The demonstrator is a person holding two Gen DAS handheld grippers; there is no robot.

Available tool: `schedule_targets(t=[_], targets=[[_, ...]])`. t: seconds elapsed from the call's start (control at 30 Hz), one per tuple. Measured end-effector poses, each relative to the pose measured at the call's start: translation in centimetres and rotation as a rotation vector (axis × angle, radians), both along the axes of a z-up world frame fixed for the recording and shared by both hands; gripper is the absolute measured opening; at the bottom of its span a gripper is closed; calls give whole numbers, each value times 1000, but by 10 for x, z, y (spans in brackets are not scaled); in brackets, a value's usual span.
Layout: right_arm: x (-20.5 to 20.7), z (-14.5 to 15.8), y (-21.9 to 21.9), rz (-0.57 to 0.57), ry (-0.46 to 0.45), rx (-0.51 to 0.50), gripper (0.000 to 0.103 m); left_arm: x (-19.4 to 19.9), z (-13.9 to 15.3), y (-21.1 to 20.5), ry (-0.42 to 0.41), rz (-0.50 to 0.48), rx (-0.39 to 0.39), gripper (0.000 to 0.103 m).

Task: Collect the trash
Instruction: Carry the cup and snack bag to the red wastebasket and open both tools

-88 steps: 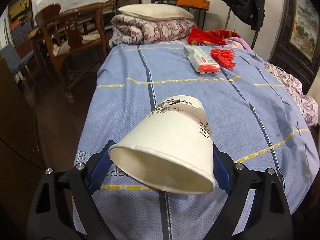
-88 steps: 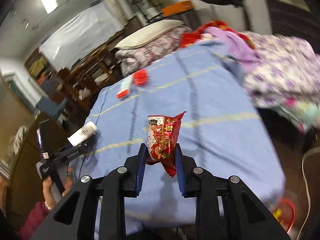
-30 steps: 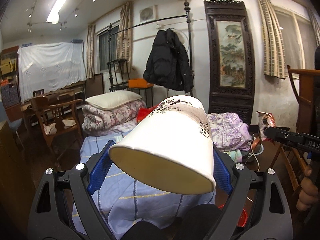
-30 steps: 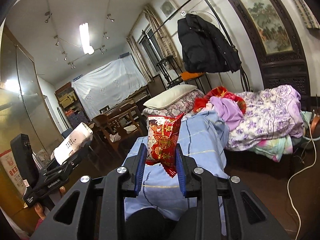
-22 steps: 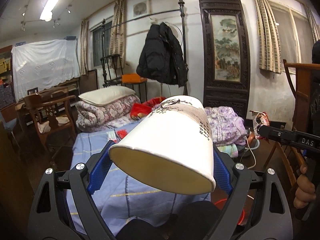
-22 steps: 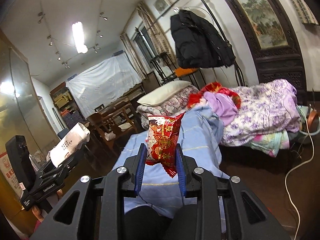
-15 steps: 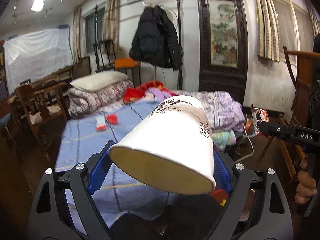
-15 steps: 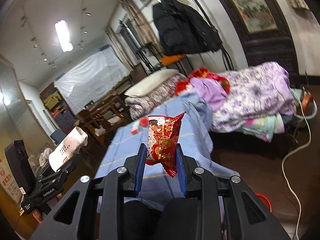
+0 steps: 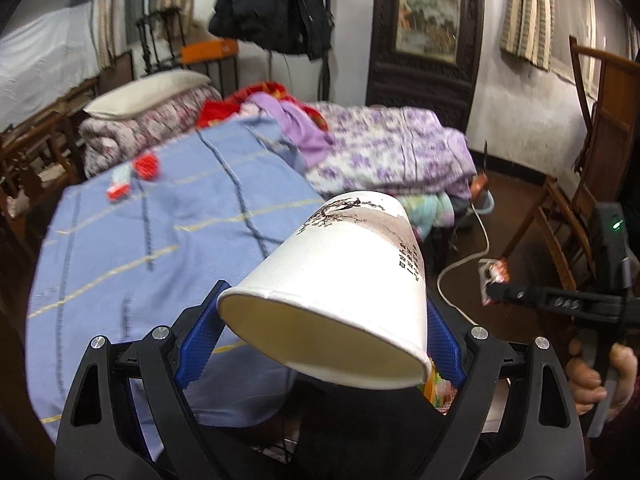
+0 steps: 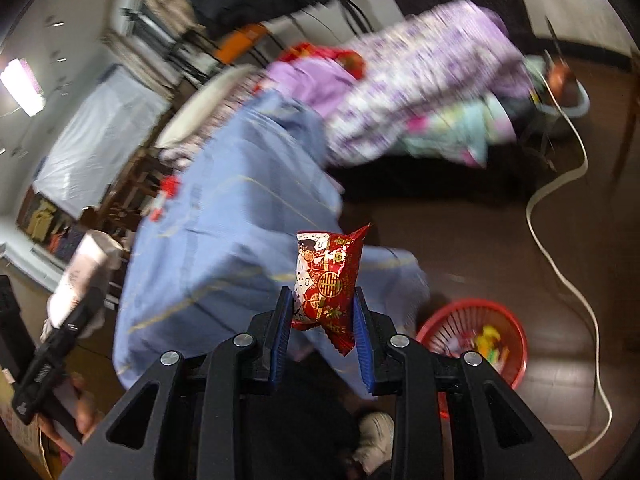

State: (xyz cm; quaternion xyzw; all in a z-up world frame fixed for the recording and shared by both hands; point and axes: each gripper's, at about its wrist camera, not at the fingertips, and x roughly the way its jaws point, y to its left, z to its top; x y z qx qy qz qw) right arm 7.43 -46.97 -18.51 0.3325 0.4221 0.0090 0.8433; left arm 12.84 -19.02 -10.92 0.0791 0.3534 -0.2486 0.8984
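Note:
My left gripper point(image 9: 320, 336) is shut on a white paper cup point(image 9: 340, 292) with ink drawings, held on its side with the mouth toward the camera. My right gripper point(image 10: 320, 320) is shut on a red snack wrapper point(image 10: 328, 280). The right gripper also shows at the right of the left wrist view point(image 9: 496, 292), still holding the wrapper point(image 9: 494, 276). The left gripper with the cup point(image 10: 86, 264) shows at the left of the right wrist view. A red mesh basket point(image 10: 516, 320) with colourful trash stands on the floor, below and right of the right gripper.
A bed with a blue sheet point(image 9: 160, 224) fills the middle. A red-and-white box point(image 9: 119, 182) and a red tassel point(image 9: 147, 166) lie on it. A purple floral quilt point(image 9: 384, 152) hangs off it. A white cable point(image 10: 560, 216) runs over the dark floor. A wooden chair point(image 9: 592, 152) stands right.
Both grippers have tilted down and swung right, away from the bed, each still holding its item. The red basket on the floor has come into the right wrist view.

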Motion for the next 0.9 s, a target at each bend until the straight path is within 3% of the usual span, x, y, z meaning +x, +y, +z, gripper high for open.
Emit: schedule_targets(t=[0.13, 0.2, 0.27, 0.33, 0.63, 0.73, 0.9], targets=[[6, -48, -15, -33, 134, -2, 31, 15, -20, -20, 61, -38, 18, 85], [8, -77, -21, -47, 221, 6, 37, 21, -30, -32, 89, -60, 31, 85], [8, -98, -27, -53, 286, 36, 61, 25, -37, -46, 110, -82, 41, 85], [3, -110, -33, -76, 315, 73, 63, 27, -43, -61, 129, -110, 50, 85], [-20, -78, -81, -222, 181, 58, 66, 6, -72, -146, 171, -328, 131, 86], [-26, -70, -97, -254, 148, 58, 67, -6, -89, -180, 186, -418, 194, 88], [-33, -62, -116, -275, 115, 60, 68, -22, -121, -212, 214, -465, 309, 91]])
